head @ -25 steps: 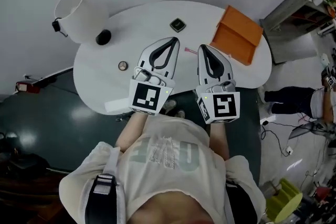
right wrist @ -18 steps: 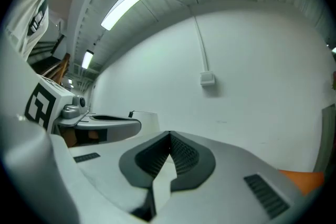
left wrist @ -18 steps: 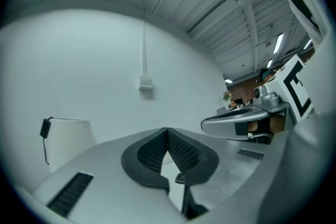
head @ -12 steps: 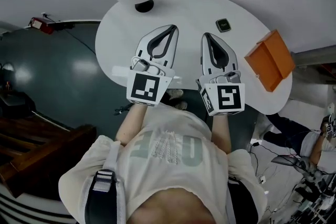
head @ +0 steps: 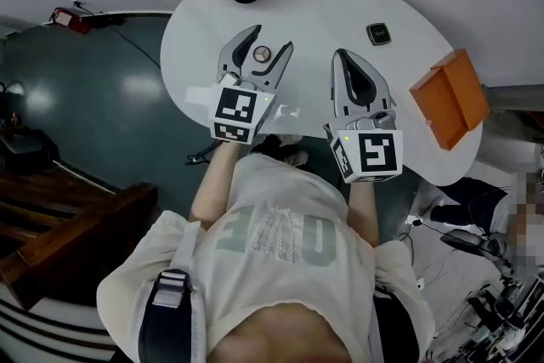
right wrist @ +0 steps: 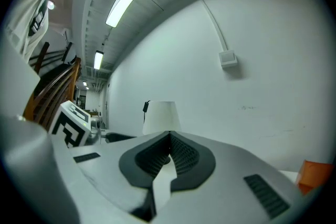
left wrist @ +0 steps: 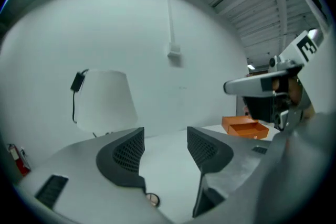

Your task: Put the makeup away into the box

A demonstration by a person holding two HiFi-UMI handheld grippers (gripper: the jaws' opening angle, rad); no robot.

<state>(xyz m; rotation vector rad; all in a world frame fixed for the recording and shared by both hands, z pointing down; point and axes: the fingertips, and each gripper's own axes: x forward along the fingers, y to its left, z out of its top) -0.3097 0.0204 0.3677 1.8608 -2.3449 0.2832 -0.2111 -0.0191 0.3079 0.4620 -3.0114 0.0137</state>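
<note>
Near the far edge of the desk (head: 323, 13), my left gripper (head: 272, 39), jaws just opening, holds nothing; I'd lower squarely over the compact (head: 261, 53). My right gripper (head: 345, 55) is closed, empty.

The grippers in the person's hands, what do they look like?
The left gripper and the right gripper each have two pale grey curved jaws with dark bumpy pads inside, and a white cube with black square markers at the back. The left one's jaws have just been opening, nothing gripped between them. The person wears a pale short-sleeved T-shirt with faded letters.
</note>
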